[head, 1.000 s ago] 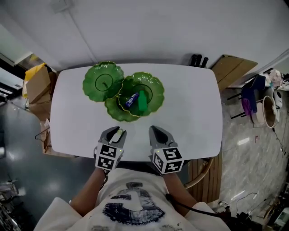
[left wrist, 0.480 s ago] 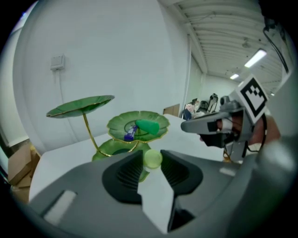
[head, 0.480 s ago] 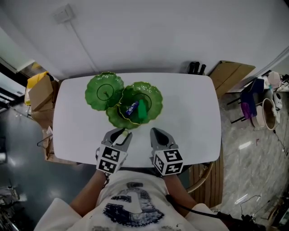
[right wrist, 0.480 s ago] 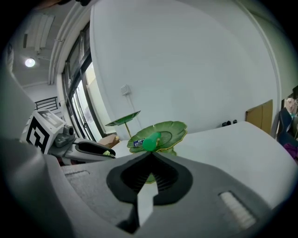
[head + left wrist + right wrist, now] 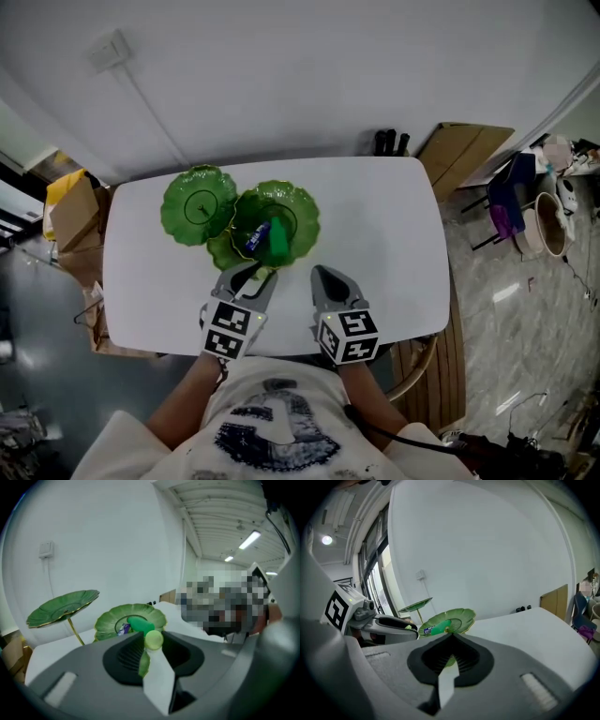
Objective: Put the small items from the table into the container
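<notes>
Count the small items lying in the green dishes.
2. A blue-purple packet and a green piece lie side by side in the right dish. The left dish looks bare; the low front dish is partly covered by the left gripper, so more may be hidden.

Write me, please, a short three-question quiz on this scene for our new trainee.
1. True or false: the right tool holds an item.
2. The left tool is shut on: A a pale green item; B a spoon; C nothing.
3. How many items lie in the green dish?
Key: 1 false; 2 A; 3 two, a green piece and a blue packet.
</notes>
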Demonstrator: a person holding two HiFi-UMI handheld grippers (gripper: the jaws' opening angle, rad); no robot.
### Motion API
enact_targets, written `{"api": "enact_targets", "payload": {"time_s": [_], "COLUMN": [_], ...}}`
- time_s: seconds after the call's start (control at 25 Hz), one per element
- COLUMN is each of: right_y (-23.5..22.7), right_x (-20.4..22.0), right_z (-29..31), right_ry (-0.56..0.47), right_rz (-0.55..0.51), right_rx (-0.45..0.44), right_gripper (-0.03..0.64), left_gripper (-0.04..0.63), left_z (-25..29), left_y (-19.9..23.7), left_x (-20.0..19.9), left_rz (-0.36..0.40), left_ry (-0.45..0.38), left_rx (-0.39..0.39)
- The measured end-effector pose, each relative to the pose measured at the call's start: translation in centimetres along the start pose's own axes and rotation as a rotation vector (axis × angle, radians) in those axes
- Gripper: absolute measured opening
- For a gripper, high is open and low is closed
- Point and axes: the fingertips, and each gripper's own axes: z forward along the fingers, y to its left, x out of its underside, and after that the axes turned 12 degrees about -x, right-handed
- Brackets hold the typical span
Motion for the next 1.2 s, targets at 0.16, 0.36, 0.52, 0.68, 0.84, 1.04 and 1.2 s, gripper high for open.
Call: {"api": "enact_targets", "payload": {"time_s": [0.16,0.36,0.52,0.68,0.84,1.04,1.2], "right_y": [-0.9,-1.7,-2.3,-3.1,-3.8,-4.5,-4.9], "right_x": [-0.4,-0.9,-1.3,-1.2,-1.3,-1.5,-1.7], "right_z": [-0.2,-0.3,-0.2,-0.1,-0.1,0.1,0.3], "right_ry": [-0.002,-0.005,-0.004,0.005,0.005,0.006,0.009], "right_rz": [-0.002,-0.003,0.000,0.007,0.013,0.016,0.015], "right_rx": [0.018,0.032,0.038,0.048,0.058,0.064,0.068], "right_gripper": [-0.001,-0.002,0.000,0.000,0.000,0.000,-0.002], "left_gripper": [0.114,0.114,0.114,0.114,0.114,0.114,0.115], "left_z": [1.3,2.4,3.6,4.9,6.0,7.2,7.8], "left_y": [-0.2,-0.6,-1.0,-1.3,-1.8,-2.3,-2.4], "left_x": [-1.1,-2.3,-3.3,-4.2,-5.1,-5.4,-5.4], "left_rz": [0.009,0.019,0.030,0.037,0.051,0.060,0.064], "left_ry": [-0.012,-0.025,-0.030,-0.037,-0.048,-0.040,-0.027], "left_rx": [0.014,0.030,0.047,0.062,0.075,0.090,0.092]}}
